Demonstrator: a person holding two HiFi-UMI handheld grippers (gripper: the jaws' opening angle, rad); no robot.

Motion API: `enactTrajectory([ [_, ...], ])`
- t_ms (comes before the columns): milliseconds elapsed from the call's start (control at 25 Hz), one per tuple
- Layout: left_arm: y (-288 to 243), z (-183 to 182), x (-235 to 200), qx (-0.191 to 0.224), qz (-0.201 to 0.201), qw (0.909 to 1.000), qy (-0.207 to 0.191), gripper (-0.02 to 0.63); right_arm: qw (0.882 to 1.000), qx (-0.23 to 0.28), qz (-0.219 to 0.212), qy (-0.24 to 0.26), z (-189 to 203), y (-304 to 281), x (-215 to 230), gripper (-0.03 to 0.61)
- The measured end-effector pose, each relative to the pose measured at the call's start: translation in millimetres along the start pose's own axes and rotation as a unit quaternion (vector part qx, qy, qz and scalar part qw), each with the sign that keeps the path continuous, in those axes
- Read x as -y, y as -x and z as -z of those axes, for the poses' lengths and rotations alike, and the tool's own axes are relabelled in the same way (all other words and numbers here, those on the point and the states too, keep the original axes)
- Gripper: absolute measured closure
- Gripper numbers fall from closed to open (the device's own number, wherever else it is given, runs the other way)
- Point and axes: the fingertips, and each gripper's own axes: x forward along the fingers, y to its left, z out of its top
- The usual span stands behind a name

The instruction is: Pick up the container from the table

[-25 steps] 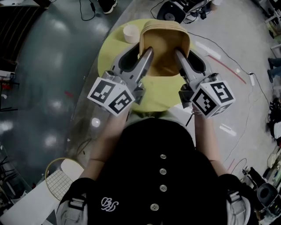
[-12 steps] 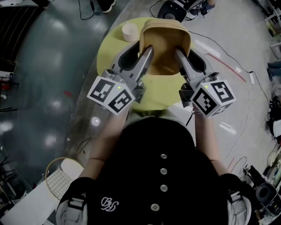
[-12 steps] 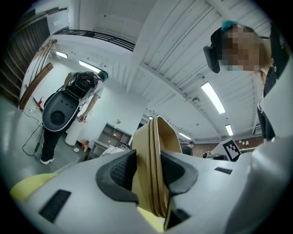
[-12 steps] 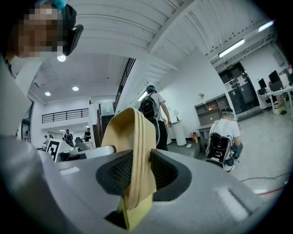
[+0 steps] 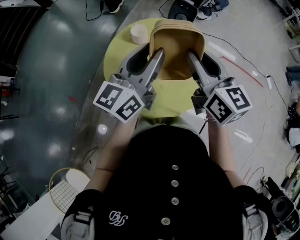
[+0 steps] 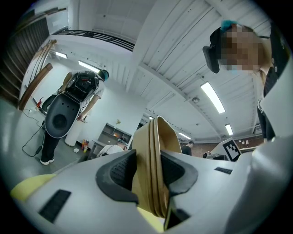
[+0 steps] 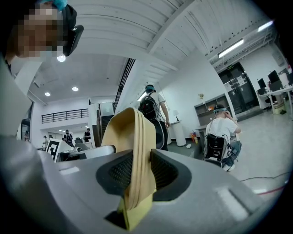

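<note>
A tan, square-ish container point(image 5: 176, 44) hangs over the round yellow-green table point(image 5: 117, 54), held from both sides. My left gripper point(image 5: 154, 58) is shut on the container's left wall point(image 6: 151, 169), with the dark pads pressed to either side of it. The right gripper point(image 5: 192, 61) is shut on the right wall point(image 7: 135, 155), pinching the tan rim between its pads. Both grippers point away from me, marker cubes toward my body. In each gripper view the rim stands edge-on between the jaws.
A small white cup point(image 5: 139, 33) stands on the table to the left of the container. Cables and black gear point(image 5: 183, 10) lie on the floor beyond the table. A racket point(image 5: 63, 192) lies at my lower left. People stand in the room point(image 7: 153, 116).
</note>
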Motion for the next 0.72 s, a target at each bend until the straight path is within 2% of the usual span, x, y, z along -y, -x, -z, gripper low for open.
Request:
enactTrajectory([
  [720,0.2,3.4,-1.5,-0.001,-0.007,1.0000,0.006,0.497,1.000,-0.003,0.001,-0.003,2.5,-0.7,1.6,0.499],
])
